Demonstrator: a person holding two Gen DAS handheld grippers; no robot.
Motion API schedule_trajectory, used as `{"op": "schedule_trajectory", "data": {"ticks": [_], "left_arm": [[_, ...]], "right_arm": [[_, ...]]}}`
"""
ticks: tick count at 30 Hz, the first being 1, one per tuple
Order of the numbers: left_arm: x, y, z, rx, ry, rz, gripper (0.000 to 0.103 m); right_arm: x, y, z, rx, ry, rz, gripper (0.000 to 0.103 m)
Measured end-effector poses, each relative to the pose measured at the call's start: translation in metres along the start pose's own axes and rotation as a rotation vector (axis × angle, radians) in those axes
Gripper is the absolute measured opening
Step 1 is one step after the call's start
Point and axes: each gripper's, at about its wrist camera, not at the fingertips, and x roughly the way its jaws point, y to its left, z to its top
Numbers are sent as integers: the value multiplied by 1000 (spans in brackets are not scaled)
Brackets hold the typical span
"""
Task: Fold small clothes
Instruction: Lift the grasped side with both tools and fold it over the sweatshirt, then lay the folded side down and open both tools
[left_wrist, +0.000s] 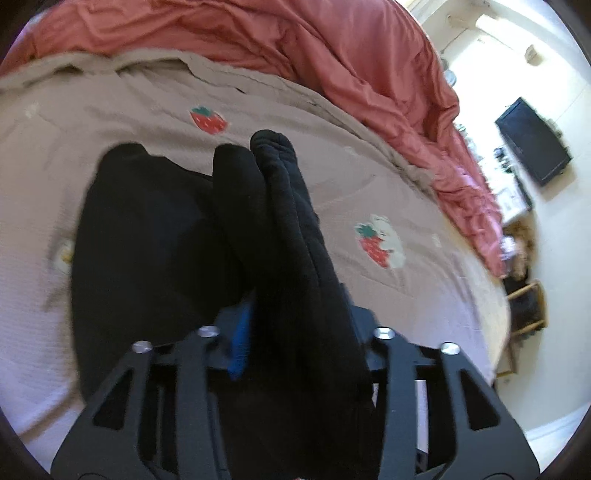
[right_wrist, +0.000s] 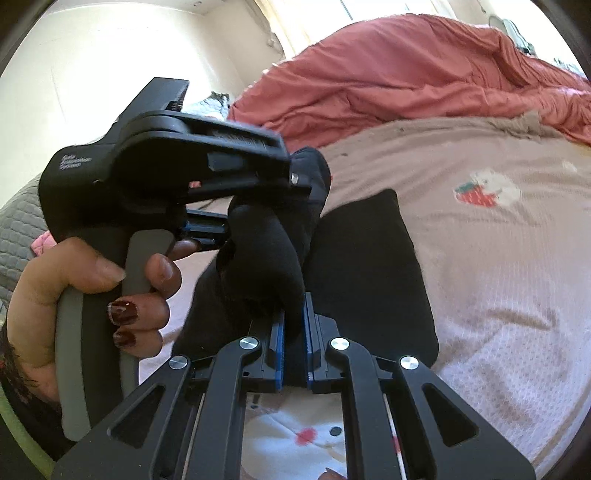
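Observation:
A small black garment (left_wrist: 155, 236) lies partly on the beige strawberry-print blanket (left_wrist: 258, 103) of a bed. My left gripper (left_wrist: 295, 332) is shut on a bunched black fold (left_wrist: 295, 229) of it, lifted above the bed. In the right wrist view my right gripper (right_wrist: 293, 332) is shut on another black fold (right_wrist: 269, 251) of the same garment, blue pads (right_wrist: 279, 332) pressing it. The left gripper (right_wrist: 258, 192) shows there at upper left, held by a hand, gripping the cloth just beyond mine. The rest of the garment (right_wrist: 365, 273) lies flat.
A crumpled red duvet (left_wrist: 332, 48) lies along the far side of the bed. A dark screen (left_wrist: 532, 140) and furniture stand by the wall at right. A grey quilt (right_wrist: 18, 229) is at far left. The blanket carries strawberry pictures (right_wrist: 484, 192).

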Motion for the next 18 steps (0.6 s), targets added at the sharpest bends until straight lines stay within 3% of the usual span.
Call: {"op": "schedule_trajectory", "data": {"ticks": [2,4,6,8,11,18], "left_arm": [[-8,7,-6,-9,-29,-39,39],[-17,13,-12,-33,-45,-96,51],[-29,19,-21,-42,-79,-115,52],[-44,25,-30,-6,-130,-75,50],[-55,29,-41,62,-179,70,50],[-50,32,-60,205,-188,228,50]], "right_arm": [[3,-2,-2,1,11,-15,9],[5,-7,-5,5,19,-35,10],[6,-14,-7,34,36,-55,14],[6,-21,-8,67,52,-54,17],[1,-27,-10,80,62,-79,26],[-18,-34,-7,73,72,-140,35]]}}
